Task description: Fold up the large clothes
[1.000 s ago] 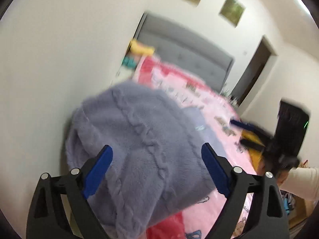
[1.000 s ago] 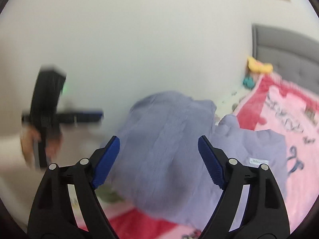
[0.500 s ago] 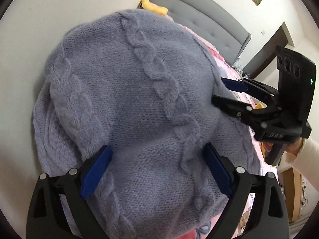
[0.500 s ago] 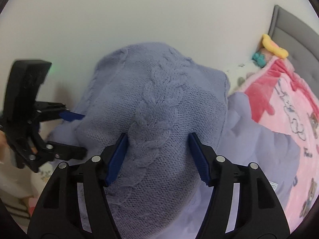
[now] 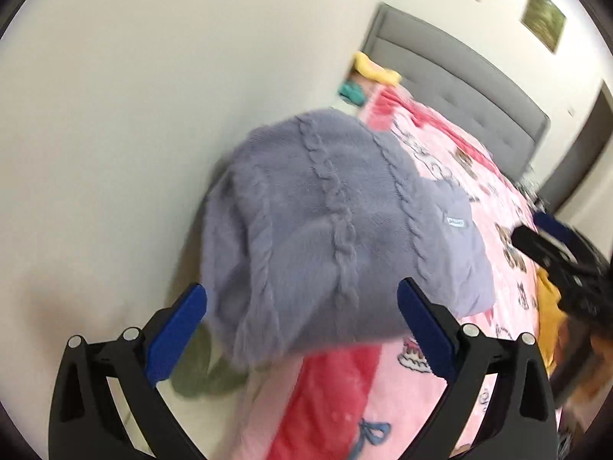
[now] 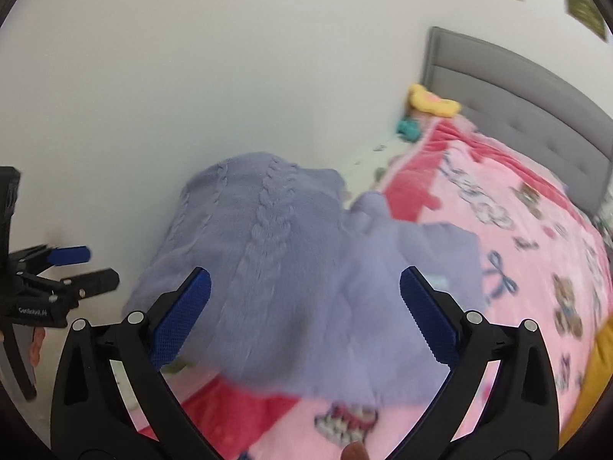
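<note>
Between the blue pads of the left gripper (image 5: 302, 312) nothing is held; its jaws stand wide apart, above the near edge of the lavender cable-knit sweater (image 5: 329, 222). The right gripper (image 6: 305, 299) is the same: jaws spread wide and empty, with the knit seen between them but not pinched. Neither tool appears to touch the fabric, though motion blur makes the gap hard to judge.

That sweater lies in a rounded heap at the corner of the bed, bunched against the white wall (image 5: 115, 115), its raised cable braids running up over the mound. A small white label (image 5: 455, 222) shows on the flatter part that spreads to the right onto the pink blanket (image 5: 440, 161). This blanket, printed with bears and bows and edged in deeper red, covers the bed up to the grey padded headboard (image 5: 459, 76).

Just below the heap, beside the left tool's left pad, a bit of olive-green cloth (image 5: 207, 368) pokes out. Near the headboard sit a yellow soft toy (image 6: 433, 101) and something teal (image 6: 409, 127) beside it. Two framed pictures (image 5: 544, 15) hang high on the wall, and a mustard-yellow cloth (image 5: 548, 310) lies at the blanket's right edge.
</note>
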Tool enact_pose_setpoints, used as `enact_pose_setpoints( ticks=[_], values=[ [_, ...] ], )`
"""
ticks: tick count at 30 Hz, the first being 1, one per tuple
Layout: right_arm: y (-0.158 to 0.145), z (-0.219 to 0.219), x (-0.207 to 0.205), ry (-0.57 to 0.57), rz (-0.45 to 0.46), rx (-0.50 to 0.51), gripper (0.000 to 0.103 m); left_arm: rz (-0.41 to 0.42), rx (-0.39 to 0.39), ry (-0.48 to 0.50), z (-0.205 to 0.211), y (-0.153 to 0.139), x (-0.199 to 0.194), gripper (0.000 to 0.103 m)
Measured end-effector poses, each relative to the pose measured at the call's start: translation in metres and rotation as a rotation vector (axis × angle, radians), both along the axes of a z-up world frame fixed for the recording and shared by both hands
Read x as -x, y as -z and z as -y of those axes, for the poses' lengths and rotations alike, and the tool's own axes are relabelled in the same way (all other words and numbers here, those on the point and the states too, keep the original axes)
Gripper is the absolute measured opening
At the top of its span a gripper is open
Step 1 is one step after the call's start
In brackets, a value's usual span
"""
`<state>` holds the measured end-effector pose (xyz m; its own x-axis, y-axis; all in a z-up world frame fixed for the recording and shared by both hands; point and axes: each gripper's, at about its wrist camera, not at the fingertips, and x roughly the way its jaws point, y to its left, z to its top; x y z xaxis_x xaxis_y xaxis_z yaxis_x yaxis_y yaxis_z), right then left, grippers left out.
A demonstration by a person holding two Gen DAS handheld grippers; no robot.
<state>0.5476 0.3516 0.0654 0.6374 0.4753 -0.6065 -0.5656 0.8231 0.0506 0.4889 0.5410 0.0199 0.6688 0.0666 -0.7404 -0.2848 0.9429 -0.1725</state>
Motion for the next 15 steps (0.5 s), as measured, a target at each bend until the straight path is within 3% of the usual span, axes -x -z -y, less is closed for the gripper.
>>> enact_pose_setpoints(
  ticks=[3, 7, 9, 12, 15],
  values=[
    [-0.02, 0.022, 0.036, 0.072, 0.023, 0.036, 0.095, 0.013, -0.045, -0.063, 0.024, -0.034, 0.04, 0.098],
    [-0.053, 0.053, 0.087, 0.119, 0.053, -0.021, 0.095, 0.06, -0.245, -0.205, 0.077, -0.094, 0.1, 0.098],
    [-0.068, 0.066, 0.103, 0.13, 0.074, -0.032, 0.095, 0.043, -0.304, -0.217, 0.097, -0.115, 0.11, 0.098],
    [-0.093, 0.087, 0.129, 0.173, 0.121, -0.008, 0.095, 0.069, -0.286, -0.174, 0.118, -0.136, 0.121, 0.098],
    [-0.108, 0.104, 0.147, 0.186, 0.153, 0.031, 0.095, 0.099, -0.26, -0.189, 0.131, -0.155, 0.137, 0.098]
  ],
)
